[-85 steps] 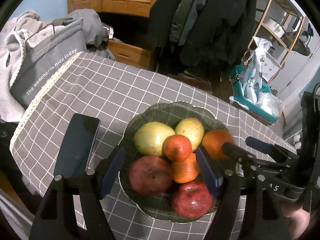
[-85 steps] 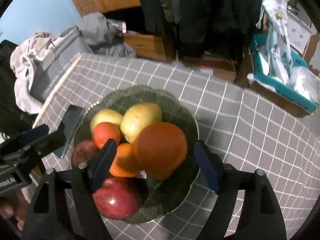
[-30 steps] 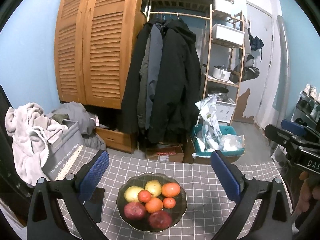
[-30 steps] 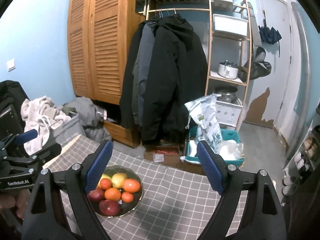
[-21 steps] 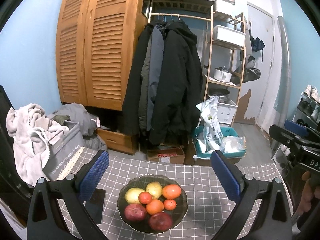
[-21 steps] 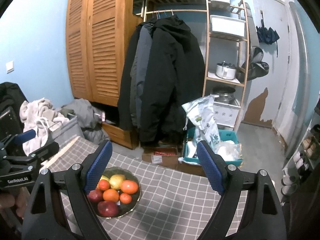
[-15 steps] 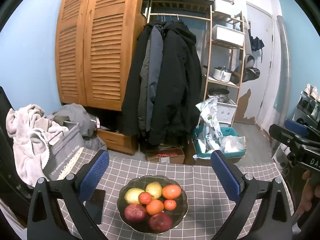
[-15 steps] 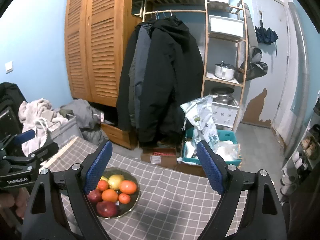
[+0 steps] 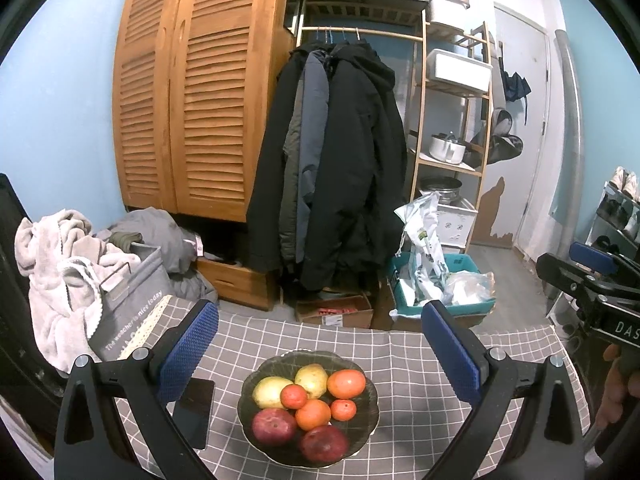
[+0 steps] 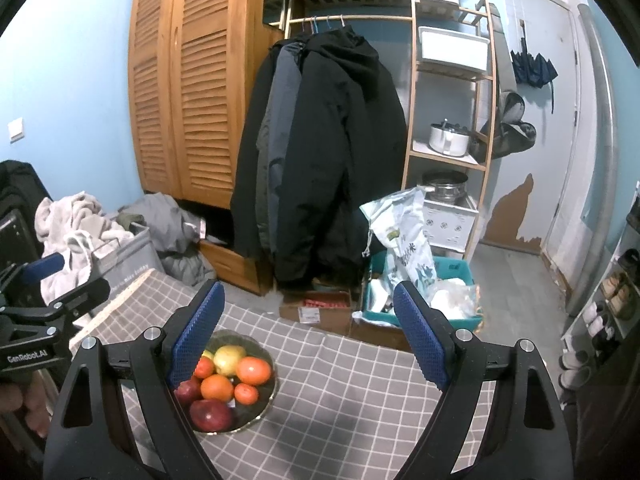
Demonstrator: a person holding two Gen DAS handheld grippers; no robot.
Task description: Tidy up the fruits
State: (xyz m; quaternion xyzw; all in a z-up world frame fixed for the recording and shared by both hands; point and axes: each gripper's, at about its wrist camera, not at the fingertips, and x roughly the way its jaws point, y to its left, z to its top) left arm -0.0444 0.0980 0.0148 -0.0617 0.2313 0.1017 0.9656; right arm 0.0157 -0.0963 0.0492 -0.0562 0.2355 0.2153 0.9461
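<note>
Two grippers, both spread wide with nothing between the blue pads. Left gripper [image 9: 319, 354] hangs over the near edge of the table [image 9: 416, 364], lined up with the bowl [image 9: 370, 408]; right gripper [image 10: 307, 336] is off to the bowl's right, above bare checked cloth.

Bowl is dark green with a wavy rim, sitting on the grey checked tablecloth nearer the table's left edge, roughly midway between the near and far edges. All fruit is inside it, piled and touching:
- two yellow pears [image 9: 272, 391] at the back, side by side
- big orange [image 9: 346, 384] back right, touching the right pear
- small reddish tangerine [image 9: 293, 396] in front of the pears
- orange [image 9: 313, 414] in the middle
- little tangerine [image 9: 343, 409] just right of that
- two red apples [image 9: 274, 432] at the front, second apple [image 9: 324, 443] nearest the front rim

Black phone [image 9: 193, 412] lies flat on the cloth left of the bowl, near it but apart, partly behind the left gripper's left finger.

Grey fabric bin [image 9: 132, 308] with white towels sits off the table's far left corner. Beyond the far edge: wooden louvered wardrobe [image 9: 200, 100], dark coats [image 9: 332, 168] on a rail, wooden shelf unit [image 9: 452, 128] holding a pot, teal crate [image 9: 444, 280] with bags on the floor. A person's hand [image 9: 618, 392] grips the right gripper's handle at the right edge of the left view.
</note>
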